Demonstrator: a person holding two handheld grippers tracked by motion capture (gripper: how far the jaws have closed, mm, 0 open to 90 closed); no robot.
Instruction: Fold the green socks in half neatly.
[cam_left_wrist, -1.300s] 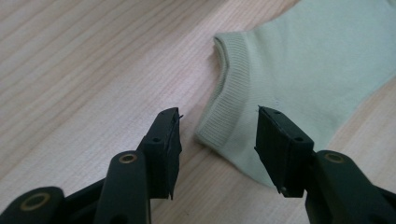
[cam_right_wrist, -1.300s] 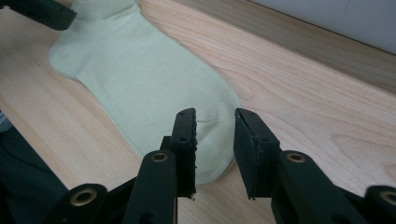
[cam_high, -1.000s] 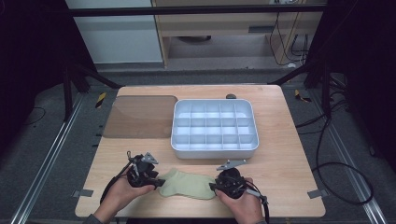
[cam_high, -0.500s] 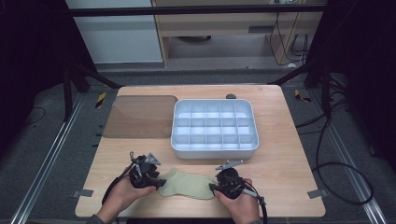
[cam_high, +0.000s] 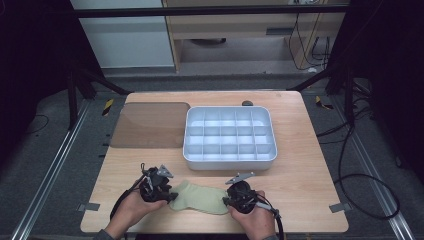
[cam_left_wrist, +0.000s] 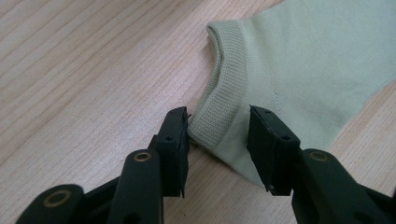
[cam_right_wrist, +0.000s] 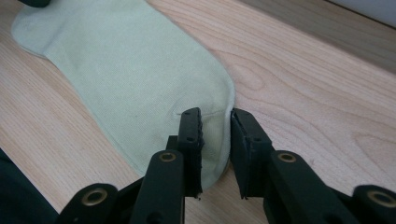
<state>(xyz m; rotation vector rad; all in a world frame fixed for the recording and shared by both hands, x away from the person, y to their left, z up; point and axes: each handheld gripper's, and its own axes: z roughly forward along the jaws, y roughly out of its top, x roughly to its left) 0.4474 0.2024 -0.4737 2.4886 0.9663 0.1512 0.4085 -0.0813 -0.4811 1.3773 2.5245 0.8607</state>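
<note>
A pale green sock (cam_high: 200, 197) lies flat near the table's front edge, between the two hands. My left gripper (cam_high: 172, 196) is at its ribbed cuff end. In the left gripper view its jaws (cam_left_wrist: 218, 126) straddle the cuff corner of the sock (cam_left_wrist: 303, 56) and have just been closing; a gap remains and the cloth lies flat between them. My right gripper (cam_high: 227, 201) is at the toe end. Its jaws (cam_right_wrist: 215, 123) have also just been closing and stand narrow around the toe edge of the sock (cam_right_wrist: 140, 60), without pinching it.
A white compartment tray (cam_high: 227, 163) stands just behind the sock, at the table's middle. A brown mat (cam_high: 150, 125) lies at the back left. A small dark object (cam_high: 247, 103) sits behind the tray. Bare wood (cam_high: 310, 175) lies to the right.
</note>
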